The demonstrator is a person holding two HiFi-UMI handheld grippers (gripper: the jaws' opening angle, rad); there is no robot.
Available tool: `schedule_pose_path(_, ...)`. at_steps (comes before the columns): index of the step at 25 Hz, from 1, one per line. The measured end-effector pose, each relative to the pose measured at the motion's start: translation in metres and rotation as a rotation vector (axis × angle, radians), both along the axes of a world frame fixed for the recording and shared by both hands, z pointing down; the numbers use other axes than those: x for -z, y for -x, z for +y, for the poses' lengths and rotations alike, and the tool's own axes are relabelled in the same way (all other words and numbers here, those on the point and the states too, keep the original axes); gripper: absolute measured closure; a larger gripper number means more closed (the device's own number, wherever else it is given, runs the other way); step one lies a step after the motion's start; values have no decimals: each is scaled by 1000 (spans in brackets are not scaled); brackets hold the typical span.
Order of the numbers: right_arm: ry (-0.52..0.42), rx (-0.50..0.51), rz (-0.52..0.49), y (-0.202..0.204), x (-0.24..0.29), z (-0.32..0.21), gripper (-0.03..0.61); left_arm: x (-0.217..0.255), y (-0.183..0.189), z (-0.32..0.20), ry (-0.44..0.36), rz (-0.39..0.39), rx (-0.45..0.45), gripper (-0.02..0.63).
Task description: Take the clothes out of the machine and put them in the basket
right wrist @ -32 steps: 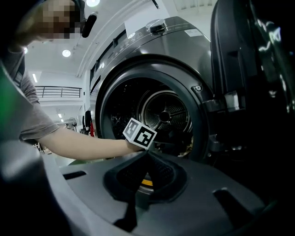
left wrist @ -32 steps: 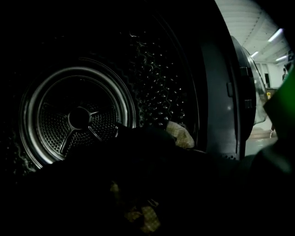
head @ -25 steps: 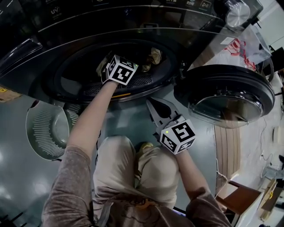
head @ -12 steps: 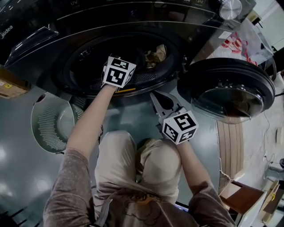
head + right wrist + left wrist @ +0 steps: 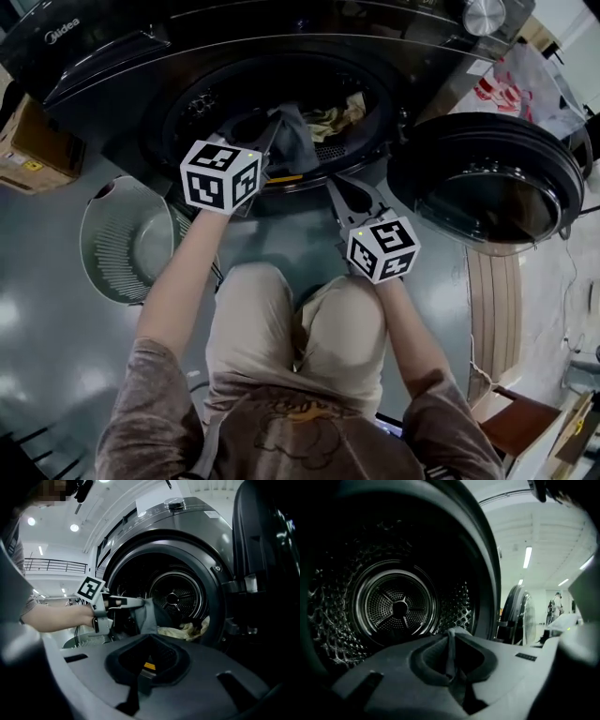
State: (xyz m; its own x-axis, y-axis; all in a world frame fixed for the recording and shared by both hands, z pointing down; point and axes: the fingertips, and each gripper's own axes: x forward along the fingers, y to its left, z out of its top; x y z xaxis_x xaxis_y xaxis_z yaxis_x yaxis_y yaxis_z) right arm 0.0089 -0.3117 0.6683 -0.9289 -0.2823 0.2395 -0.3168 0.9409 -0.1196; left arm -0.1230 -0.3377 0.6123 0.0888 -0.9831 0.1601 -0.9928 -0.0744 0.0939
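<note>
The dark front-loading machine (image 5: 122, 66) stands with its round door (image 5: 487, 192) swung open to the right. My left gripper (image 5: 275, 120) is at the drum mouth, shut on a grey cloth (image 5: 297, 139) that hangs from its tips. In the left gripper view a thin fold of that grey cloth (image 5: 451, 641) sits pinched in the left gripper (image 5: 451, 635), with the bare drum (image 5: 396, 604) behind. A beige cloth (image 5: 339, 112) lies inside at the drum's front right. My right gripper (image 5: 339, 187) is shut and holds nothing, just below the opening. The right gripper view shows the left gripper (image 5: 140, 603), grey cloth (image 5: 147, 616) and beige cloth (image 5: 187, 630).
A round pale slotted basket (image 5: 108, 244) stands on the grey floor to the left of the machine, below my left arm. A cardboard box (image 5: 28, 150) sits at the far left. The person's knees (image 5: 300, 328) are close in front of the machine.
My left gripper has drawn back out of the drum toward the left and up, bringing the grey cloth with it. The right gripper has stayed in place.
</note>
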Motion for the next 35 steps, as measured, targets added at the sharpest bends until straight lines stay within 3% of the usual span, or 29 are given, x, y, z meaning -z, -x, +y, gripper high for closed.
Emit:
schedule_pose_path(4,4,14,0,10,-4,2,581,23,-2,43,-46,38,-4,584)
schedule_pose_path(18,52,136,50,63,-22,25,580,54,-21,179,-60,227,-30,584)
schedule_pose_path(22,85,223,76,89,-25,43,428,54,-37,205,-36,248,-72,584)
schedule_pose_path(25,55,238,100,104,-29,48,277,49,-47,222,-8,265,-95,584)
schedule_pose_path(30,5,267,115,128,-31,45,168,51,-60,242,16,286,-112,584)
schedule_pose_path(35,-55,288,115,157,-28,39,115,54,-65,253,23,321,-117,584)
